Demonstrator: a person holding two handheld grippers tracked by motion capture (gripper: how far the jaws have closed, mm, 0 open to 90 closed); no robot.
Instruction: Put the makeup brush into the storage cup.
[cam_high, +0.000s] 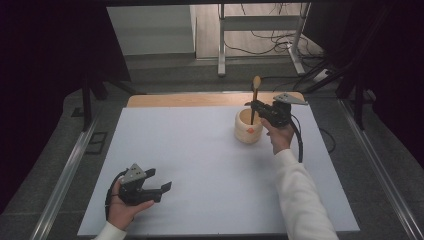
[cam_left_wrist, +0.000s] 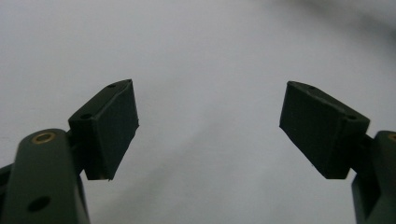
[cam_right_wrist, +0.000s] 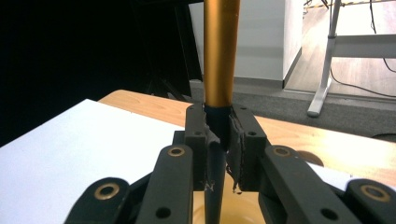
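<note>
Over cup (cam_high: 248, 131), right tongs (cam_high: 254, 104) gripping spoon (cam_high: 255, 90)

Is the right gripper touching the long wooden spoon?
Touching. In the right gripper view, the right gripper has its jaws pressed against both sides of the spoon handle, with no gap.

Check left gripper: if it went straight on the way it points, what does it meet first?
Probably just the white table sheet. The left gripper is open with nothing between its jaws; it points right across bare sheet, well short of the cup.

High view overhead facing forward onto white table (cam_high: 200, 165), both claw views close, sharing it
</note>
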